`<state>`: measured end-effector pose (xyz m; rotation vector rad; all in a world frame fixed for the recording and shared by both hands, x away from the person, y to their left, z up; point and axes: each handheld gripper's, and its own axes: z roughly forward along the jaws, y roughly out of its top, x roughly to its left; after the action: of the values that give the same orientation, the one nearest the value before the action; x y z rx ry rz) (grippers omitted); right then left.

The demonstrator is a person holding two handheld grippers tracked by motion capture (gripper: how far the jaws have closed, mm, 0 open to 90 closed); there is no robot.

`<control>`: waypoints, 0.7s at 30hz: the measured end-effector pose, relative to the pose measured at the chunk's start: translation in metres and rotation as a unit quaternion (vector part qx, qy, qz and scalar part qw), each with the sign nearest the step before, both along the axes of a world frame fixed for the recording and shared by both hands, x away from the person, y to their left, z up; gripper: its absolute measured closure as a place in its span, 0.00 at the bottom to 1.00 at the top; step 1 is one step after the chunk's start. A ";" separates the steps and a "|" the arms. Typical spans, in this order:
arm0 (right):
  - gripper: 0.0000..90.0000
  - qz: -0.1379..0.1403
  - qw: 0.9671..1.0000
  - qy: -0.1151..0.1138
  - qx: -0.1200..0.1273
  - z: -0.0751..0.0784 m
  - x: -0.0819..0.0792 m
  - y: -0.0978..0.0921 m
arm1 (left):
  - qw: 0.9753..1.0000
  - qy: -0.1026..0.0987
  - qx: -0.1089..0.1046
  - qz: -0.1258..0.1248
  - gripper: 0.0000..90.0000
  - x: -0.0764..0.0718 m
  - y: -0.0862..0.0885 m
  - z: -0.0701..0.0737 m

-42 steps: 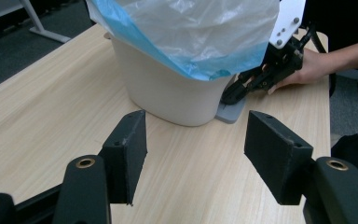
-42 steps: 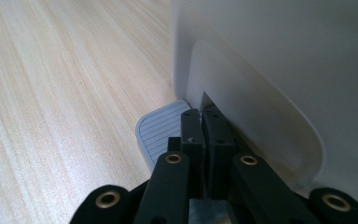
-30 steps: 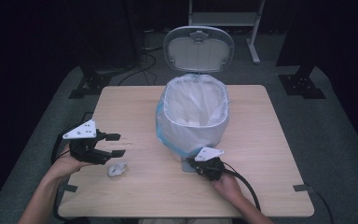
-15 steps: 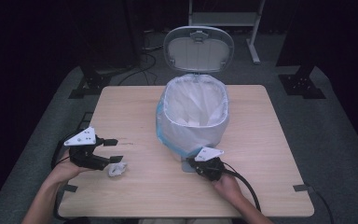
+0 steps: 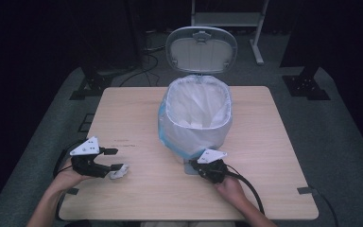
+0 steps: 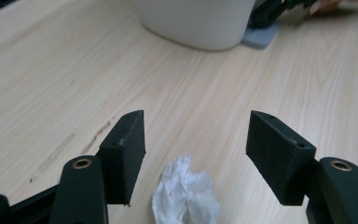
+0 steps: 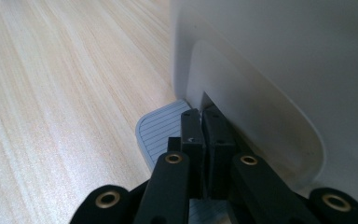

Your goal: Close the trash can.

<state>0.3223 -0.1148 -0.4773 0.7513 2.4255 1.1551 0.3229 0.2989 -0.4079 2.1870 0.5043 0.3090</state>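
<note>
Two grippers at work: right gripper (image 5: 199, 165), jaws closed, presses the bin's pedal (image 7: 161, 128), holding the lid (image 5: 201, 49) up; left gripper (image 5: 116, 159) gapes wide around the crumpled tissue (image 6: 185, 193), lower left.

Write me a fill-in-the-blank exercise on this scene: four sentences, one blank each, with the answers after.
1. The left tool is ____, its jaws standing either side of the crumpled tissue.
2. The right tool is shut and presses on the bin's grey ____.
3. The bin's lid stands ____.
4. The white bin is lined with a ____.

Missing words: open; pedal; open; bag
</note>
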 end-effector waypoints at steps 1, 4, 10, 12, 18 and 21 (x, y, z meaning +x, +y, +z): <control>0.97 0.000 1.000 0.000 0.000 0.000 0.000 0.000 | 1.000 0.001 0.003 -0.001 0.43 0.000 0.000 -0.002; 0.97 0.000 1.000 0.000 0.000 0.000 0.000 0.000 | 1.000 0.003 0.008 -0.002 0.45 0.001 0.001 -0.007; 0.97 0.000 1.000 0.001 0.001 0.000 0.000 0.000 | 1.000 0.005 0.019 -0.006 0.48 0.002 0.001 -0.015; 0.97 0.000 1.000 0.001 0.001 0.000 0.000 0.000 | 1.000 0.007 0.024 -0.006 0.49 0.003 0.001 -0.021; 0.97 0.000 1.000 0.001 0.000 0.000 0.000 0.000 | 0.999 0.013 0.033 -0.005 0.52 0.005 0.001 -0.032; 0.97 0.000 1.000 0.000 0.001 0.000 0.000 0.000 | 0.999 0.015 0.037 -0.004 0.55 0.006 0.001 -0.037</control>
<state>0.3223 -0.1148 -0.4773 0.7523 2.4259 1.1564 0.3289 0.3001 -0.4444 2.2681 0.5076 0.2939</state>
